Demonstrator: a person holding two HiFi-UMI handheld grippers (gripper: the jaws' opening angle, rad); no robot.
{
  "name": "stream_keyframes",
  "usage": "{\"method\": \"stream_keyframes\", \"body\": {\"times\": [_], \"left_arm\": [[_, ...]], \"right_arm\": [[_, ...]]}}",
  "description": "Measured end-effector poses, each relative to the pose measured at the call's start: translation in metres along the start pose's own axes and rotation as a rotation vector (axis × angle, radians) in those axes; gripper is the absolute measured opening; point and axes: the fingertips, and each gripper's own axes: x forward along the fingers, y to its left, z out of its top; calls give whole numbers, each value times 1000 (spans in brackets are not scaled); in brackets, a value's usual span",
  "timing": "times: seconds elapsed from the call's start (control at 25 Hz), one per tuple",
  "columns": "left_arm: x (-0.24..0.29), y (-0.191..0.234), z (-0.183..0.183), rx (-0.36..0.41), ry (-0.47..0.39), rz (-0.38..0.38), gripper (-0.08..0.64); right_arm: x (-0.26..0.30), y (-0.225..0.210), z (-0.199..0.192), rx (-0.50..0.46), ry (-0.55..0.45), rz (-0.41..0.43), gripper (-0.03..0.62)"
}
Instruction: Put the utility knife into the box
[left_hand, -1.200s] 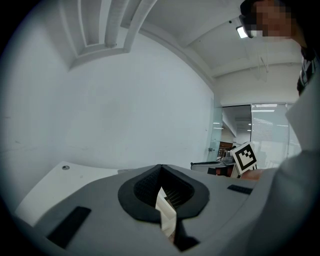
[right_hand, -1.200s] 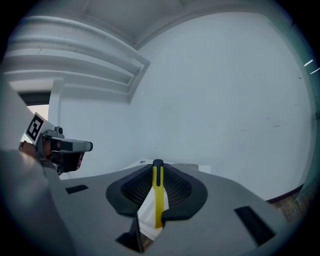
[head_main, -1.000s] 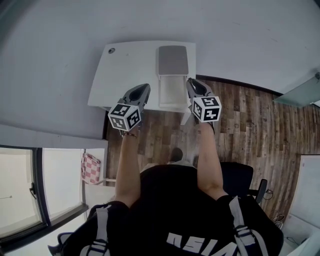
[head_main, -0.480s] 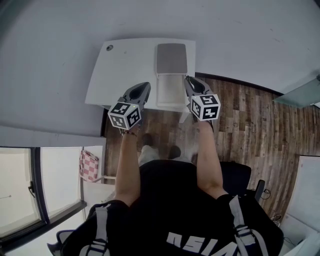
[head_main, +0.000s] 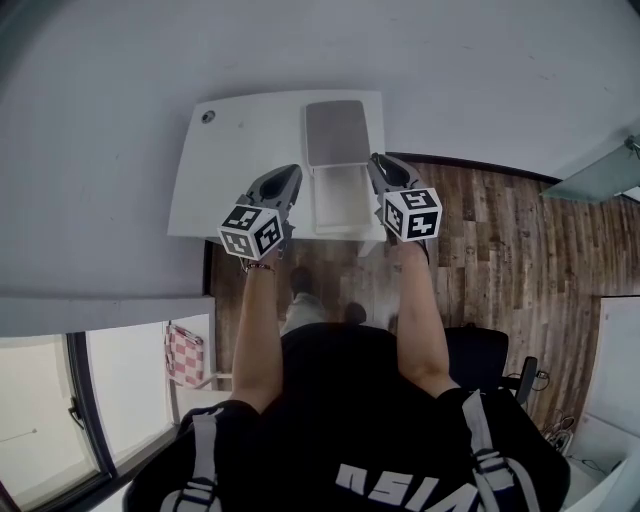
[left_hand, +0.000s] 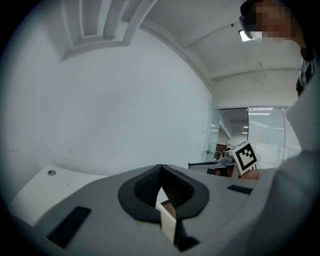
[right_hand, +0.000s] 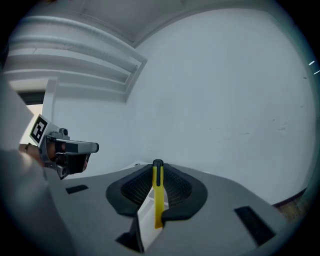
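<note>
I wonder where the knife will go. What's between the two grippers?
The head view shows the open box, on the white table, lying between the left gripper and the right gripper, which holds the yellow utility knife.

Left gripper (head_main: 292, 173) forward, jaws seemingly together; right gripper (head_main: 377, 161) alongside, clamped on utility knife (right_hand: 158, 200).

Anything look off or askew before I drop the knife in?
Nothing stands out. The right claw is shut on the yellow utility knife, gripped straight between its jaws. The box sits open on the white table, lid flipped back. The left claw is shut and empty.
</note>
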Motion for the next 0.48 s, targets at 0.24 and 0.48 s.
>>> {"method": "stream_keyframes", "body": {"times": [0.24,0.48], "left_arm": [[18,23,11,4,3,-52,25],[30,44,21,6,2,-87,25]], "right_arm": [[25,-2,8,-3,4,-29,81],[43,-4,17,-1,5,-59,81]]}}
